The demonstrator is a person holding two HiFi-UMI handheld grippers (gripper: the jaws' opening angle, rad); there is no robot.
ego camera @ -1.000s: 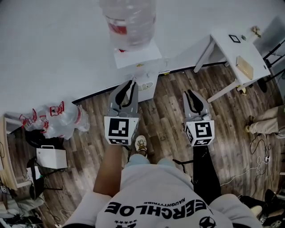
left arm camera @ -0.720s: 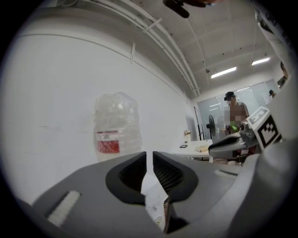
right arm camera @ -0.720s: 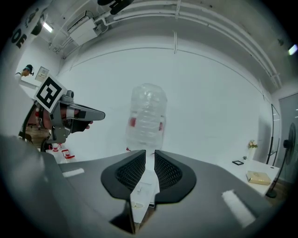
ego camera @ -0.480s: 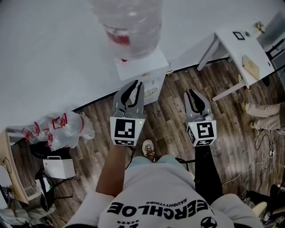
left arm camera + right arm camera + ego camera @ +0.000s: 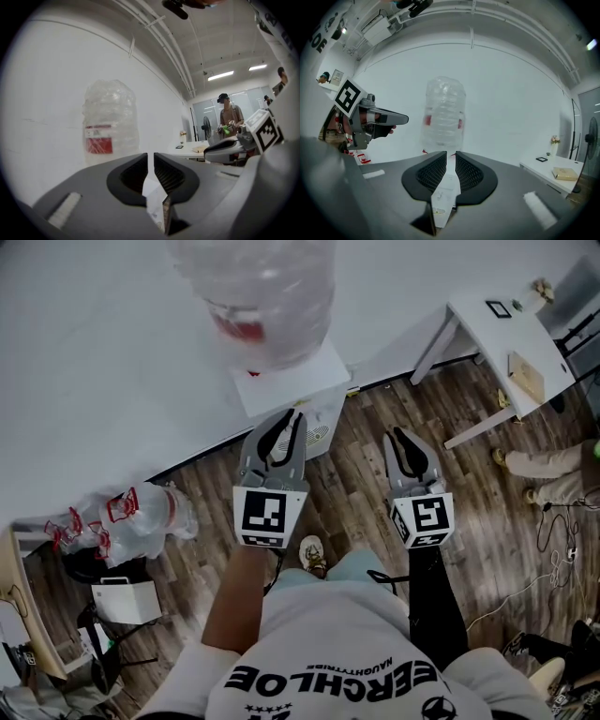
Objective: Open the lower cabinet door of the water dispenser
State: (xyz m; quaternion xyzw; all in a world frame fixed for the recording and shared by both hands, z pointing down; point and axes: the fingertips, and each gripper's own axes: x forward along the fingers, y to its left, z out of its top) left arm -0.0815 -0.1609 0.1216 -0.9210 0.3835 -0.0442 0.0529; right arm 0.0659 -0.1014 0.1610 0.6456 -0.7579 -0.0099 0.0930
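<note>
The white water dispenser (image 5: 291, 381) stands against the wall at top centre of the head view, with a clear bottle (image 5: 258, 296) on top and its vented front (image 5: 319, 427) facing me. My left gripper (image 5: 289, 414) points at that front, its tip just before it. To the right of the dispenser my right gripper (image 5: 401, 433) hangs over the wood floor. Each gripper view shows the bottle (image 5: 110, 122) (image 5: 444, 115) ahead and a strip of white dispenser body (image 5: 443, 197) below the jaws. Both left gripper (image 5: 150, 157) and right gripper (image 5: 451, 157) are shut to a thin slit, holding nothing. The lower door is hidden.
A white table (image 5: 497, 324) stands at the right by the wall. Empty bottles (image 5: 131, 512) and a white box (image 5: 127, 601) lie at the left. Another person's legs (image 5: 553, 465) and cables (image 5: 553, 549) are at the right edge.
Both grippers have moved forward toward the dispenser, which now looks nearer and larger. The left tip reaches its front. The jaws have not changed.
</note>
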